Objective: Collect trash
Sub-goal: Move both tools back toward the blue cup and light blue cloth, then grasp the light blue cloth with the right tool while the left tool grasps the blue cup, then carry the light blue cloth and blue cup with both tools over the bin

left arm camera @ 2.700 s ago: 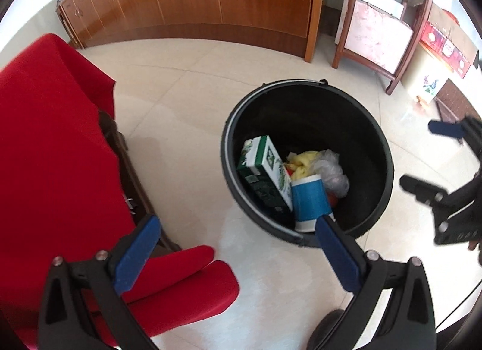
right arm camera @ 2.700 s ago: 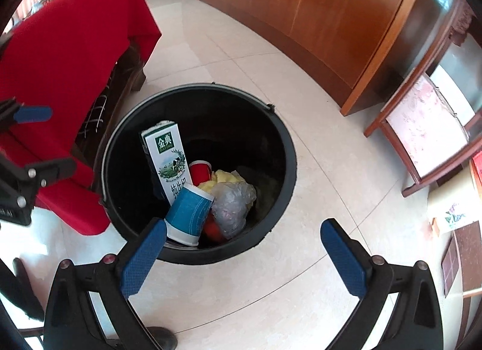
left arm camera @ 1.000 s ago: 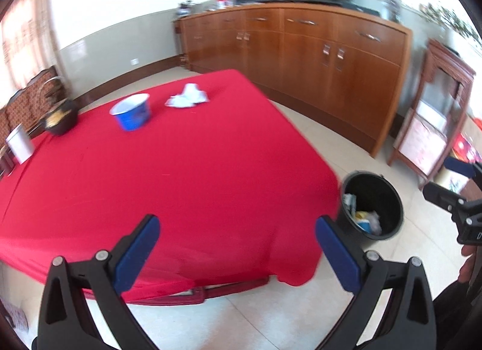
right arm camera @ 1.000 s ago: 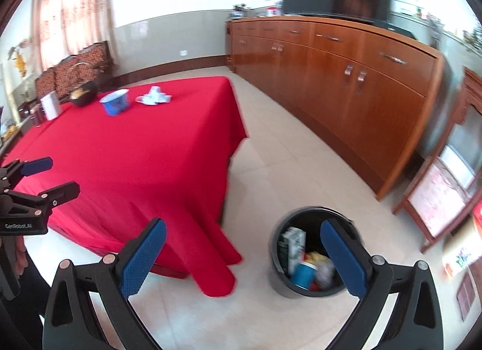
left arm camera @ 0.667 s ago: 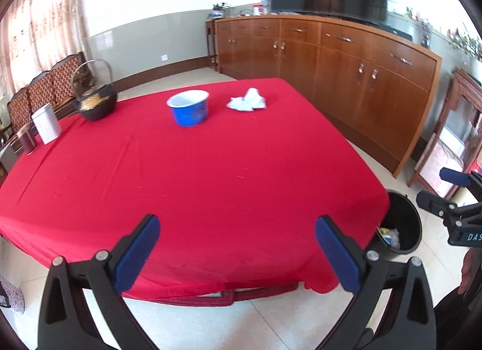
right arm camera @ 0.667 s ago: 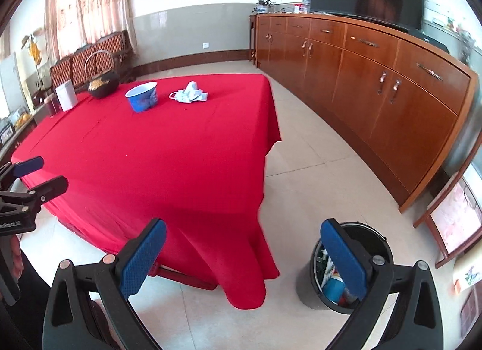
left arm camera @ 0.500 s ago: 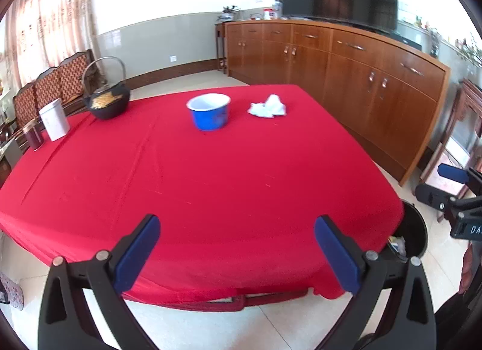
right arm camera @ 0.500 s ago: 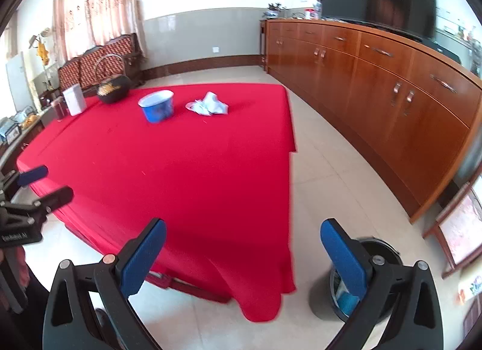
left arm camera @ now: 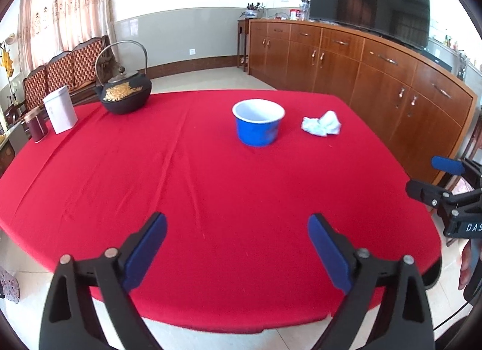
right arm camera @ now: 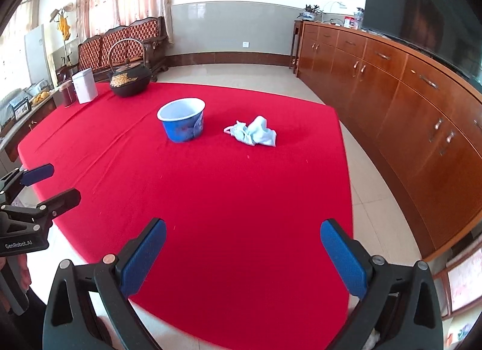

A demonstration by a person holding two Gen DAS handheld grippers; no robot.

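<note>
A blue paper bowl [left arm camera: 258, 123] [right arm camera: 183, 120] stands upright on the red tablecloth [left arm camera: 180, 175] [right arm camera: 229, 187], towards the far side. A crumpled pale tissue [left arm camera: 321, 124] [right arm camera: 252, 132] lies just right of it. My left gripper [left arm camera: 236, 243] hangs over the table's near edge, far short of both; its jaws are closing a little with nothing between them. My right gripper [right arm camera: 242, 249] is open and empty over the near right part of the cloth. Each gripper also shows at the edge of the other's view. The trash bin is out of sight.
A black iron kettle [left arm camera: 124, 92] [right arm camera: 130, 80], a white tin [left arm camera: 60, 109] [right arm camera: 84, 85] and a dark red jar [left arm camera: 36, 124] stand at the table's far left. A long wooden sideboard [left arm camera: 376, 78] [right arm camera: 406, 102] with a TV runs along the right. A wooden bench [right arm camera: 120, 41] stands by the far wall.
Both views have swung from the black bin on the floor up and across to the red table. The bin has left both views. The left jaws have narrowed slightly.
</note>
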